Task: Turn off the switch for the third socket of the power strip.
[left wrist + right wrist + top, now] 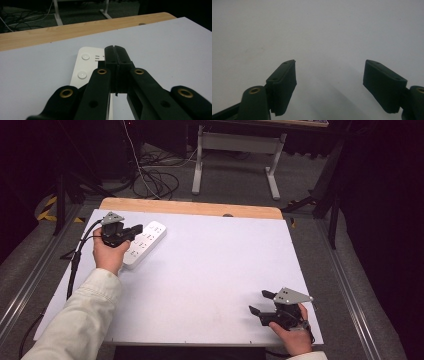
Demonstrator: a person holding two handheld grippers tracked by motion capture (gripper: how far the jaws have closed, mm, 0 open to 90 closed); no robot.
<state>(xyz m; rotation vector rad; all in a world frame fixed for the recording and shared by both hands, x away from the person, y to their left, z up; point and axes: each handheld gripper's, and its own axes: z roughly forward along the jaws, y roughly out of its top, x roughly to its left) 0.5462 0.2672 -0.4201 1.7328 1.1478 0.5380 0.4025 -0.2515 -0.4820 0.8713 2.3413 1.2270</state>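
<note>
A white power strip lies at the far left of the white table top. My left gripper hovers just over the strip, jaws pressed together with nothing between them. In the left gripper view the shut gripper sits above the strip, whose two round buttons and socket slots show beside the jaws. My right gripper rests near the front right corner of the table, jaws spread wide. In the right gripper view the open gripper faces bare white surface.
A wooden strip runs along the table's far edge. Beyond it are a white desk frame and loose cables on the grey floor. Dark stands flank both sides. A black cable trails from the left gripper.
</note>
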